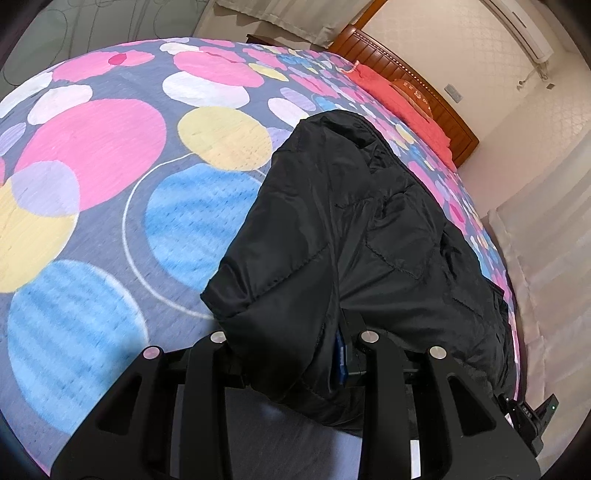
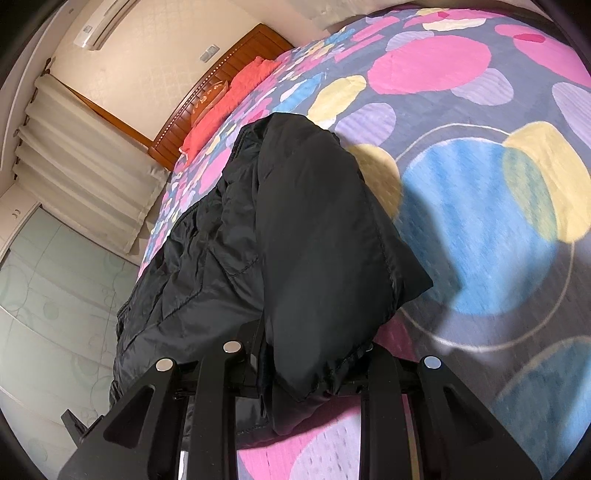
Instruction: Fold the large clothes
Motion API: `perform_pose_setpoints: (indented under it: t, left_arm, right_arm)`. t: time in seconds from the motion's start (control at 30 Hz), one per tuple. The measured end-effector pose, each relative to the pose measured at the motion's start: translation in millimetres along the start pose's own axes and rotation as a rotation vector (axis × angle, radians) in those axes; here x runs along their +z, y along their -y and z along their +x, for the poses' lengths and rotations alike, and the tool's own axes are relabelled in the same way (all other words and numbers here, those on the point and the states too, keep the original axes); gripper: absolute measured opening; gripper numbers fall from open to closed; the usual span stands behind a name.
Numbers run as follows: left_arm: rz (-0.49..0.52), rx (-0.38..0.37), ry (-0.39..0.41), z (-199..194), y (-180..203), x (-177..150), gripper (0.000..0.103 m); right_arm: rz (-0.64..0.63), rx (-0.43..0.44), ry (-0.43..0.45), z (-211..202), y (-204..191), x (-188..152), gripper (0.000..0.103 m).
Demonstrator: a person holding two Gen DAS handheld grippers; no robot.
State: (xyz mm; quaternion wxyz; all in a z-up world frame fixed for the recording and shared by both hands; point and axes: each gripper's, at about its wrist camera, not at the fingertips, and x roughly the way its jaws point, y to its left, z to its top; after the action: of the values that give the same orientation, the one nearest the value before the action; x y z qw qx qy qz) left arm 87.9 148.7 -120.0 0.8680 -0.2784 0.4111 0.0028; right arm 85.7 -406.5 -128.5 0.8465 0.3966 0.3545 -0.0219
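Observation:
A black padded jacket (image 1: 354,229) lies lengthwise on the bed (image 1: 110,155), running from me toward the headboard. My left gripper (image 1: 295,343) is shut on a thick fold of the jacket's near end, which drapes over and hides the fingertips. In the right wrist view the same jacket (image 2: 295,221) bulges up between the fingers, and my right gripper (image 2: 306,354) is shut on its gathered hem. Both held parts are lifted slightly off the bedspread. The other gripper shows only as a dark piece at each view's lower edge.
The bedspread (image 2: 480,221) is grey with large pink, blue and yellow circles. A red pillow (image 1: 402,99) lies against the wooden headboard (image 1: 436,92). Cream curtains (image 2: 88,173) and a wardrobe with pale green panels (image 2: 48,295) stand beside the bed. An air conditioner (image 1: 524,33) hangs on the wall.

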Motion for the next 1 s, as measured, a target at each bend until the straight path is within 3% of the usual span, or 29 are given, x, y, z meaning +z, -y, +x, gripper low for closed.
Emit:
perform_pose_setpoints:
  t: [0.2, 0.37, 0.47, 0.7, 1.0]
  left_arm:
    - [0.029, 0.002, -0.003, 0, 0, 0, 0.033]
    - [0.019, 0.005, -0.012, -3, -6, 2, 0.046]
    - [0.033, 0.020, -0.013, -9, -10, -1, 0.059]
    - [0.024, 0.008, -0.028, -24, -26, -6, 0.076]
    - [0.003, -0.009, -0.059, -43, -44, -10, 0.078]
  right_arm:
    - [0.003, -0.001, -0.005, 4, 0, 2, 0.027]
    - [0.007, -0.012, -0.005, 3, 1, 2, 0.035]
    - [0.003, -0.025, -0.016, -2, 3, -3, 0.042]
    - [-0.040, -0.058, -0.040, -20, -3, -24, 0.046]
    - [-0.227, -0.123, -0.041, -44, -44, -50, 0.046]
